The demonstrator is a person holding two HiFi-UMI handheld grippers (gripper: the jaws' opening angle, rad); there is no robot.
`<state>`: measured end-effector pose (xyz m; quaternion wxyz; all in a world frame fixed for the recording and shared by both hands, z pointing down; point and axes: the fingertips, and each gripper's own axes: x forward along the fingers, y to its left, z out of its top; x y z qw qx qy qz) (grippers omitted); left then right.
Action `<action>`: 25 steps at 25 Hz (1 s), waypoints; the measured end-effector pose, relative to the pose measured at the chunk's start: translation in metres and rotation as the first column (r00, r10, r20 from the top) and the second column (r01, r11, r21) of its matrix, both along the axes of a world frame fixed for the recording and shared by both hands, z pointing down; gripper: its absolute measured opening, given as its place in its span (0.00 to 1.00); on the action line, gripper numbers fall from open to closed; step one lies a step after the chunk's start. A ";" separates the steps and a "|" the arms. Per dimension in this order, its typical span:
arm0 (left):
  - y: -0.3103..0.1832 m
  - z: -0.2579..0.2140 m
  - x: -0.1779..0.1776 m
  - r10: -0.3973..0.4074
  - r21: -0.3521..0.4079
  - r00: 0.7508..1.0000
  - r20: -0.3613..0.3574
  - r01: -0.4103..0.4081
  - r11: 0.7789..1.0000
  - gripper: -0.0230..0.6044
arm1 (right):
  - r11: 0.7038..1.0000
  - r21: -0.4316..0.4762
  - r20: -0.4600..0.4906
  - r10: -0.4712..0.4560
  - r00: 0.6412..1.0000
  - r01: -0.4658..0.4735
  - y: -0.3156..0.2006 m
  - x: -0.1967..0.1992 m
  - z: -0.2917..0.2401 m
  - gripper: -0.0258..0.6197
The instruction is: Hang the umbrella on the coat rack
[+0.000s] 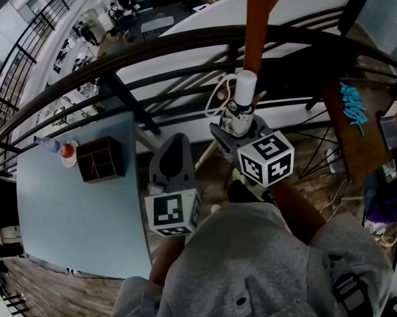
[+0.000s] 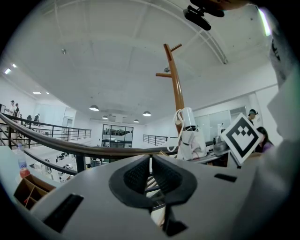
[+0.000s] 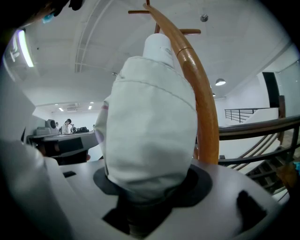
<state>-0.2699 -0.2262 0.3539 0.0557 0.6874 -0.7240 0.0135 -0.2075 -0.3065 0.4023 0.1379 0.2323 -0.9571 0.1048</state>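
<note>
The white folded umbrella point(image 1: 243, 96) stands upright, handle end up, and my right gripper point(image 1: 237, 127) is shut on its lower part. In the right gripper view the umbrella point(image 3: 150, 126) fills the space between the jaws and sits right beside the brown wooden coat rack pole point(image 3: 200, 93). The coat rack point(image 1: 257, 26) rises just behind it, with pegs higher up point(image 2: 165, 74). A white wrist strap point(image 1: 217, 97) loops off the umbrella's left side. My left gripper point(image 1: 174, 157) hangs lower left of it, shut and empty. From the left gripper view the umbrella point(image 2: 191, 136) appears ahead on the right.
A dark curved railing point(image 1: 157, 49) runs across just beyond the grippers, with a drop to a lower floor behind it. Below left is a blue table point(image 1: 67, 208) with a brown compartment box point(image 1: 99, 159) and a bottle point(image 1: 49, 145). A wooden desk point(image 1: 346, 121) stands right.
</note>
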 end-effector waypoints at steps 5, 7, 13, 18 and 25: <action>-0.002 0.002 -0.005 -0.008 -0.003 1.000 -0.003 0.008 1.000 0.08 | 0.999 -0.015 -0.022 0.036 0.999 -0.036 -0.008 0.010 0.012 0.43; -0.003 0.004 -0.005 -0.003 -0.007 1.000 -0.006 0.003 1.000 0.08 | 0.998 -0.026 -0.032 0.057 0.998 -0.058 -0.013 0.016 0.018 0.43; -0.007 0.007 0.002 0.027 -0.014 1.000 -0.009 -0.027 1.000 0.08 | 0.992 -0.045 -0.042 0.114 0.993 -0.116 -0.019 0.034 0.028 0.43; -0.010 0.010 0.009 0.056 -0.026 0.998 -0.013 -0.057 0.998 0.08 | 0.987 -0.060 -0.048 0.149 0.988 -0.151 -0.018 0.047 0.036 0.43; -0.012 0.014 0.021 0.097 -0.045 0.995 -0.017 -0.098 0.994 0.08 | 0.975 -0.083 -0.049 0.204 0.978 -0.208 -0.019 0.066 0.044 0.43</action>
